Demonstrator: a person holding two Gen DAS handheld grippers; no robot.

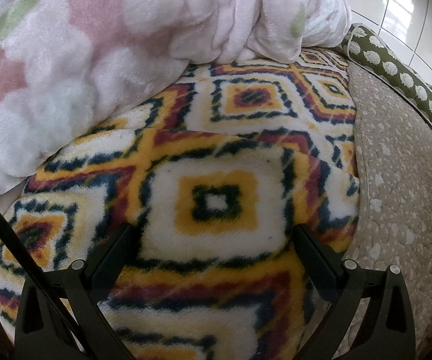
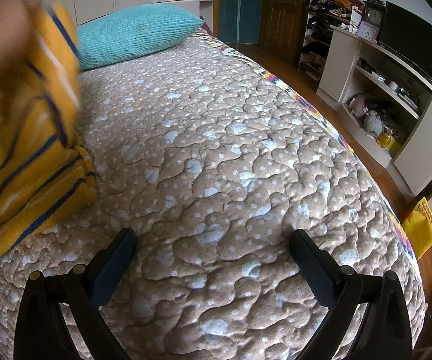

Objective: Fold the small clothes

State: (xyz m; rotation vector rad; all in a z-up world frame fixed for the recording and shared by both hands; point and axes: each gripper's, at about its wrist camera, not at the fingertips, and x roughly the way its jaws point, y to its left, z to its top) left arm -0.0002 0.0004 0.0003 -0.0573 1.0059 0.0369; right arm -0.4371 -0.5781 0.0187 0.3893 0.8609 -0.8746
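The left gripper (image 1: 213, 234) stands wide and empty over a diamond-patterned fleece blanket (image 1: 216, 156); a pink plush blanket (image 1: 81, 60) crowds the far left, and a beige quilt (image 1: 396, 195) borders the right; the right gripper (image 2: 213, 235) also gapes wide, holding nothing, above the open middle of that beige quilt (image 2: 231, 156), whose right edge drops toward a white shelf unit (image 2: 381, 96); the yellow striped garment (image 2: 27, 138) lies at the near left, blurred and cut off by the frame; a teal pillow (image 2: 138, 33) sits far; no writing is legible.
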